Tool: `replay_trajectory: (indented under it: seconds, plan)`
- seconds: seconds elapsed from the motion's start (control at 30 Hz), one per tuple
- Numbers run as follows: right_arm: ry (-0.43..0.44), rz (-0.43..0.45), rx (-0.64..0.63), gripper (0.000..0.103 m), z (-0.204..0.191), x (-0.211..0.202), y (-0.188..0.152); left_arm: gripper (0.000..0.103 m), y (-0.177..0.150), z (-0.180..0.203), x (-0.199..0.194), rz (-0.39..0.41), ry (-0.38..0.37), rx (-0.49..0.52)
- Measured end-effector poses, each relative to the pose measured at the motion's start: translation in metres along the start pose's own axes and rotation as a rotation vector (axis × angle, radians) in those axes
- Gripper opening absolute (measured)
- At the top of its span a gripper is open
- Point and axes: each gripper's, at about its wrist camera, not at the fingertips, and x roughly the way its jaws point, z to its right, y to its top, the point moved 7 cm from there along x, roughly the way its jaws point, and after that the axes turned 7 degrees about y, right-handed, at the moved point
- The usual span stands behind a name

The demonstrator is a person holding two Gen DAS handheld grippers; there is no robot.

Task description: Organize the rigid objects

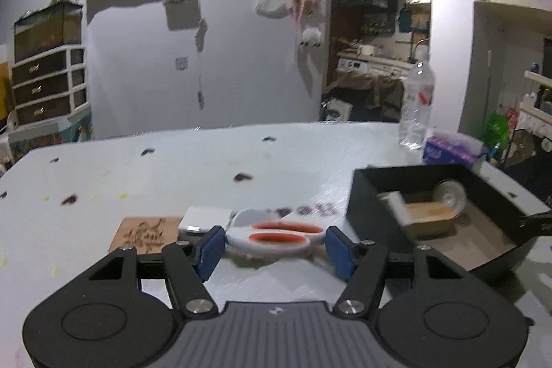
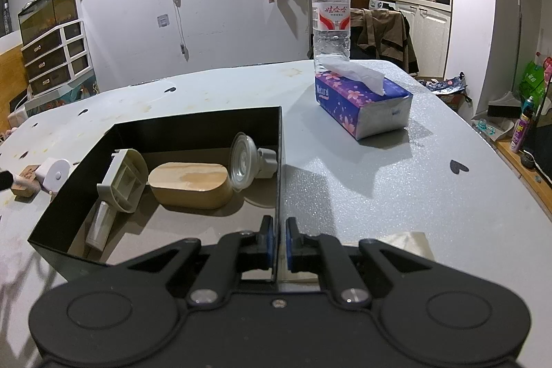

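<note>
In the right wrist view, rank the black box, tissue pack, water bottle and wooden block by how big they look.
1. black box
2. tissue pack and water bottle: look alike, and the bottle stands farther back, so unranked
3. wooden block

Right gripper (image 2: 279, 240) at lower centre, jaws clamped on the black box's (image 2: 193, 123) right wall. Inside: wooden oval block (image 2: 189, 183), clear lidded cup (image 2: 243, 164), grey plastic piece (image 2: 122, 180). Tissue pack (image 2: 365, 106) and water bottle (image 2: 331, 16) upper right on the surface (image 2: 396, 188).
</note>
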Motion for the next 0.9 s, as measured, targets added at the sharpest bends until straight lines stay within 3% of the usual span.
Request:
replay_trajectory:
  seconds: [0.03,0.1,0.2,0.27,0.33,0.4,0.6,0.77,0.9]
  plan:
    - [0.0,0.0,0.0,0.007,0.0,0.0,0.0,0.033,0.002,0.003,-0.002,0.002,-0.009,0.008]
    - [0.001,0.0,0.0,0.007,0.0,0.0,0.0,0.015,0.003,0.004,0.0,-0.021,-0.014,0.0]
    - [0.004,0.001,-0.003,0.007,0.0,0.0,0.0,0.017,-0.005,0.002,0.009,-0.068,-0.012,-0.012]
    - [0.006,0.002,-0.003,0.007,0.0,0.0,0.0,0.034,-0.012,-0.003,0.014,-0.092,-0.012,-0.021]
    - [0.004,0.003,-0.004,0.007,0.0,-0.001,0.0,0.069,-0.018,-0.008,0.015,-0.108,-0.029,-0.028]
    - [0.005,0.003,-0.003,0.007,0.0,-0.001,0.0,0.078,-0.024,-0.011,0.014,-0.114,-0.035,-0.017]
    - [0.004,0.002,-0.004,0.007,0.0,-0.001,0.0,0.079,-0.04,-0.009,0.021,-0.179,-0.038,-0.008]
    - [0.007,0.003,-0.004,0.007,0.0,-0.002,0.0,0.084,-0.049,0.016,0.029,-0.198,-0.075,0.045]
    - [0.011,0.005,-0.001,0.007,0.0,-0.002,0.0,0.084,-0.056,0.025,0.044,-0.208,-0.044,0.09]
